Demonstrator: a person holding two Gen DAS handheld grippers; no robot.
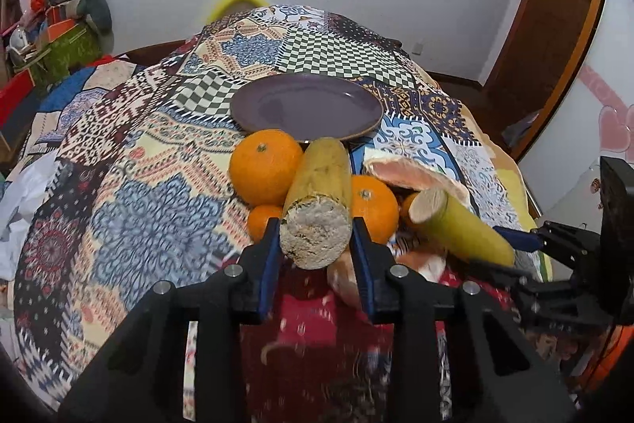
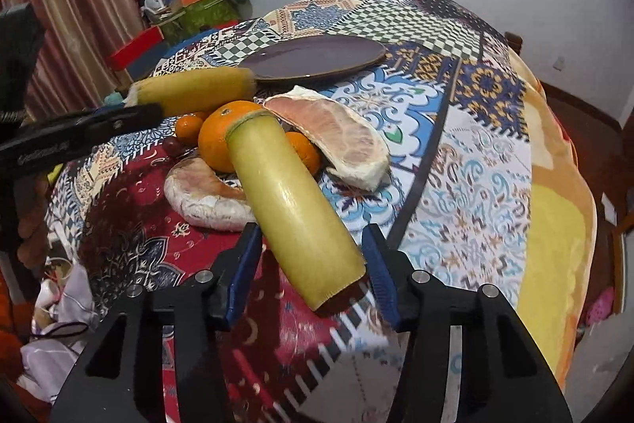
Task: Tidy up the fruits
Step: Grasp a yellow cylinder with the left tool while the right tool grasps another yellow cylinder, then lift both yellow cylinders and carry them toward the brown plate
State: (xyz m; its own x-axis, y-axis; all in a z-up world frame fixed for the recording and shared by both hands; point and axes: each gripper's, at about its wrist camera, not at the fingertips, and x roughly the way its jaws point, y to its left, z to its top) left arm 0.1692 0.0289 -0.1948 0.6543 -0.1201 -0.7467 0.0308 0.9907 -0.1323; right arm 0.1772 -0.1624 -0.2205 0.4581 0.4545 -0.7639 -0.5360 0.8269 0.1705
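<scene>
Left tongs [image 1: 316, 242] clamp a raised sugarcane piece [image 1: 319, 197].

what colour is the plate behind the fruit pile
Dull purple, with a brownish rim. The plate shows best in the left wrist view.

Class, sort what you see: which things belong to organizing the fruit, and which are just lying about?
Job: held sugarcane piece, second sugarcane piece, oranges, pomelo wedges, purple plate, left gripper, right gripper.
Lying about: box clutter, white bag.
</scene>
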